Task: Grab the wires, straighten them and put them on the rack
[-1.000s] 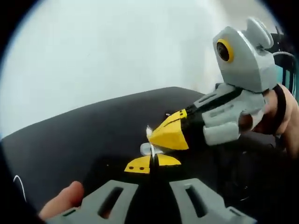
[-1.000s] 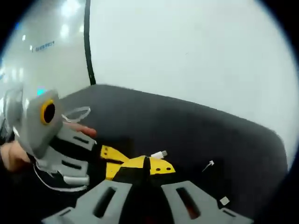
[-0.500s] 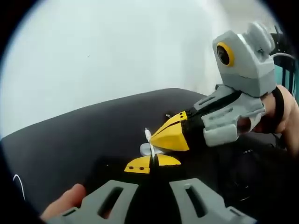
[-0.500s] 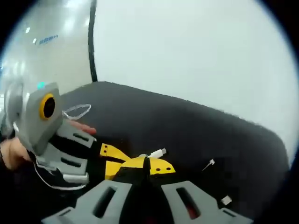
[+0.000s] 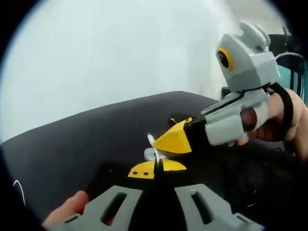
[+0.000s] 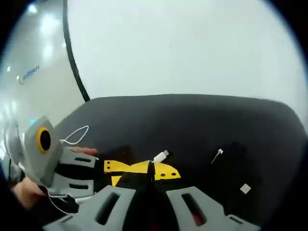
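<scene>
Both grippers, left (image 5: 156, 169) and right (image 6: 150, 169), pinch one white cable (image 6: 161, 156); the right gripper view adds a small plug (image 6: 219, 154), possibly another cable's end.

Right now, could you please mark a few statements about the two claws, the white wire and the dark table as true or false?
1. Both claws pinch the same white wire. True: the left claw and the right claw meet at it.
2. The table is covered in white cloth. False: its surface is black.
3. A white plug end sticks out past the right claw. True.
4. The left claw is wide open. False: its yellow tips are closed together.
5. A few small white pieces lie on the table right of the claws in the right gripper view. True.
</scene>
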`<state>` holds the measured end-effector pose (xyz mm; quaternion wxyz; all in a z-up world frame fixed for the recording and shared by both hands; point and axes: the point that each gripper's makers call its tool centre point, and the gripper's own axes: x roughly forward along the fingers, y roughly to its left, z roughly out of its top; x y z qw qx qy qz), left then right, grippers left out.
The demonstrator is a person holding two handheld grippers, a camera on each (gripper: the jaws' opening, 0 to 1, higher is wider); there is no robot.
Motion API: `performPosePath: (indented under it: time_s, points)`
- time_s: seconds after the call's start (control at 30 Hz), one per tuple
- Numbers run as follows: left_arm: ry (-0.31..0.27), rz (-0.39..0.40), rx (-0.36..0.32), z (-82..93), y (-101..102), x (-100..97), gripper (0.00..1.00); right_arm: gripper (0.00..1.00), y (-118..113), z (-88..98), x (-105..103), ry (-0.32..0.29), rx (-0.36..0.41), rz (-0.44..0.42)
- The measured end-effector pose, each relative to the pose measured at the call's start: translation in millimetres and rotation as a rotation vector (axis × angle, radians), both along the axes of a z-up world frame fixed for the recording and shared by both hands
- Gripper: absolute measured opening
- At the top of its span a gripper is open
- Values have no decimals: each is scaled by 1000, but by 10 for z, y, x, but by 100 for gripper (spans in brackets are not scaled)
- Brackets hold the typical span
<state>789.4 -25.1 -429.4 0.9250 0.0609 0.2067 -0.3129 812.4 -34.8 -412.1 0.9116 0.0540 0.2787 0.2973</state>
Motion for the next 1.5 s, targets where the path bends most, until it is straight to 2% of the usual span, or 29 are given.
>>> performPosePath:
  time_s: [0.17, 0.2, 0.23, 0.4, 0.43, 0.53, 0.6, 0.67, 0.7, 0.73, 0.77, 0.87, 0.97, 1.03, 1.1, 1.13, 1.2, 1.23, 1.27, 1.3, 1.33, 1.37, 1.47, 1.5]
  points:
    - [-1, 1, 3, 3, -7, 4, 0, 0, -20, 2, 20, -80, -119, 6]
    - [-2, 1, 3, -2, -9, 5, 0, 0, -17, 1, 14, -76, -125, 4]
    - [-3, 0, 3, -2, -10, 6, 0, 0, 33, -12, -31, -90, -154, 15]
    - [-12, -3, 6, -15, -15, 10, 0, 0, 50, -17, 63, -167, -270, 67]
    - [-12, -2, 7, -17, -16, 10, 0, 0, 81, -31, 8, -173, -279, 74]
    - [-16, -3, 7, -21, -17, 10, 0, 0, 51, -25, 43, -169, -291, 85]
    - [-22, -7, 15, -23, -21, 8, 0, 0, 56, -30, 32, -208, -345, 132]
    - [-27, -14, 26, -24, -23, 9, 0, 0, 61, -27, 59, -209, -365, 136]
    - [-21, -14, 23, -25, -20, 13, 0, 0, 59, -34, 17, -218, -392, 142]
    - [-18, -15, 21, -26, -17, 14, 0, 0, 65, -36, -17, -255, -462, 166]
    - [-16, -17, 20, -27, -16, 13, 0, 0, 68, -42, -47, -270, -500, 172]
    - [-14, -18, 21, -29, -14, 10, 0, 0, 102, -57, -8, -317, -620, 208]
    - [-19, -7, 40, -31, -21, 9, 0, 0, 106, -55, 18, -329, -624, 234]
    - [-48, -11, 67, -25, -24, -1, 0, 0, 107, -17, 37, -322, -540, 238]
    - [-97, -29, 98, -18, -34, -5, 1, 0, 84, 14, 27, -327, -500, 315]
    - [-94, -28, 97, -24, -31, -8, 1, 0, 5, 78, 91, -287, -449, 220]
    - [-63, -14, 60, -19, -16, 4, 1, 0, -81, 261, 212, -301, -370, 112]
    - [-58, -13, 50, -17, -10, 12, 1, 0, -83, 320, 181, -308, -337, 108]
    - [-59, -13, 42, -20, -5, 23, 1, 0, -74, 316, 169, -280, -303, 106]
    - [-57, -12, 36, -20, -8, 23, 1, 0, -59, 256, 143, -193, -232, 81]
    - [-49, -9, 28, -17, -7, 26, 0, 0, -44, 213, 125, -141, -180, 72]
    - [-38, -4, 19, -18, -7, 28, 0, 0, -45, 182, 119, -122, -165, 72]
    - [1, -1, -7, -21, -9, 40, 0, 0, -121, -70, 48, -72, -251, 82]
    - [19, -1, -18, -25, -8, 39, 0, 0, -137, -106, 112, -77, -243, 73]
